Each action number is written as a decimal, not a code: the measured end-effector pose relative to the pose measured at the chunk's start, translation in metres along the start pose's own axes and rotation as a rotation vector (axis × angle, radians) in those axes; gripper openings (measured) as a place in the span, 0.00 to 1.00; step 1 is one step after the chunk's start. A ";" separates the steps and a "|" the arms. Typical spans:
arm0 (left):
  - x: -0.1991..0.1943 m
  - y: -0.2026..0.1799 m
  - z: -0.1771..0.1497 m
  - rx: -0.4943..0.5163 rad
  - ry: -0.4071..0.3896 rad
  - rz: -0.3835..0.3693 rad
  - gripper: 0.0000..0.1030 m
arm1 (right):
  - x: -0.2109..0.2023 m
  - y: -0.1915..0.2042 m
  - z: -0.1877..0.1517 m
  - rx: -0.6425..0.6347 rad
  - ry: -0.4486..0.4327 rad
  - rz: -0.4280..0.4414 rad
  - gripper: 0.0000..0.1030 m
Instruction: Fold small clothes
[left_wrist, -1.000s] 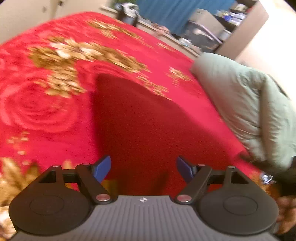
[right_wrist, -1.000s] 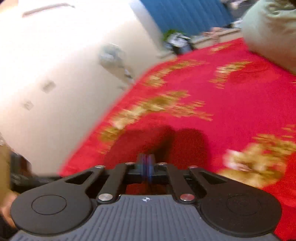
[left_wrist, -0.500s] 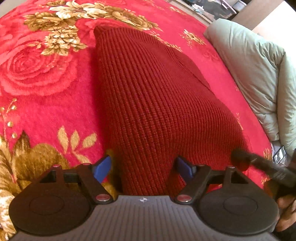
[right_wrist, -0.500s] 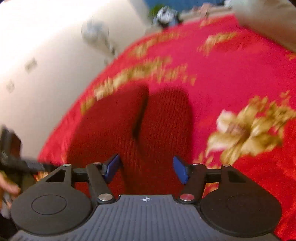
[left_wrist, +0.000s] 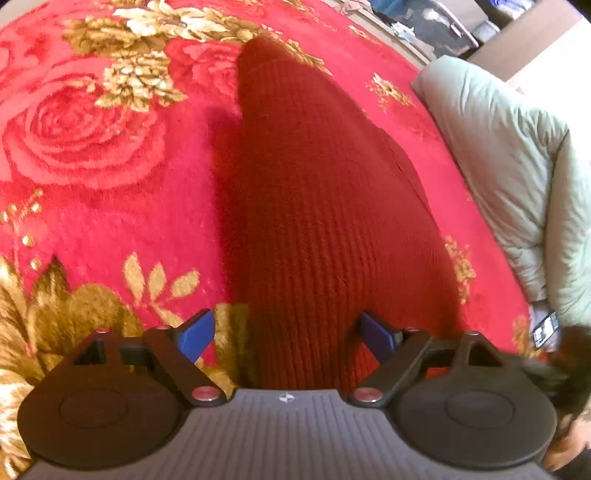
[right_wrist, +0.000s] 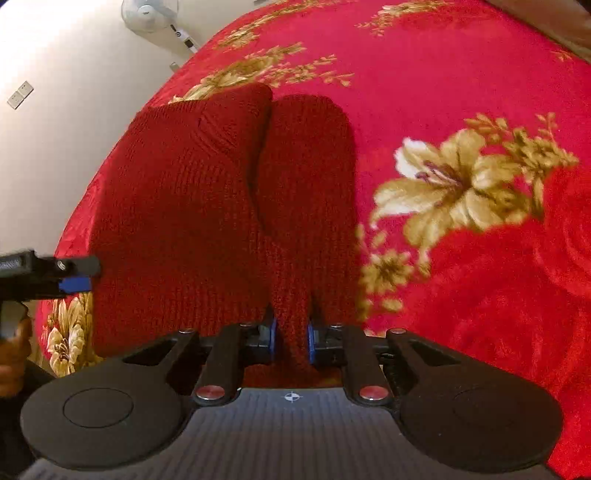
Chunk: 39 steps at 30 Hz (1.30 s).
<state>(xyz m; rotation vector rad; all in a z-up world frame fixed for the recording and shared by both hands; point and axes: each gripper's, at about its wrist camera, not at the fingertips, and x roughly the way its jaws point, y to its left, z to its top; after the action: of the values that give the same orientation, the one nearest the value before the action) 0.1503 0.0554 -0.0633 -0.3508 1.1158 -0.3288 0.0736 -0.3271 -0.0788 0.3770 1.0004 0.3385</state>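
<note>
A dark red knit garment (right_wrist: 207, 221) lies spread on the rose-patterned blanket (right_wrist: 461, 92), filling the middle of both views, one sleeve laid alongside the body toward the upper centre. It looks only partly folded; I judge the main folds are yet to come. Low in the right wrist view, the right gripper (right_wrist: 291, 339) is closing, its blue pads pinching a bunched edge of the knit. Low in the left wrist view, the left gripper (left_wrist: 286, 334) is opening wide, straddling the near hem without pressing it. A pale green quilt (left_wrist: 517, 166) sits at the right edge.
</note>
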 end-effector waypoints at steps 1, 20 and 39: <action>-0.003 -0.001 0.002 0.001 -0.008 -0.005 0.86 | -0.008 0.002 0.000 -0.013 -0.026 0.023 0.19; 0.074 0.045 0.094 -0.199 0.046 -0.231 0.89 | 0.041 -0.005 0.017 0.109 -0.095 0.032 0.80; 0.020 -0.006 0.111 0.077 -0.229 -0.091 0.63 | 0.034 0.040 0.007 0.055 -0.308 0.055 0.26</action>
<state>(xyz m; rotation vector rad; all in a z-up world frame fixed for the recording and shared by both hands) 0.2591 0.0531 -0.0329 -0.3617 0.8618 -0.4001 0.0922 -0.2779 -0.0823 0.4917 0.6999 0.2925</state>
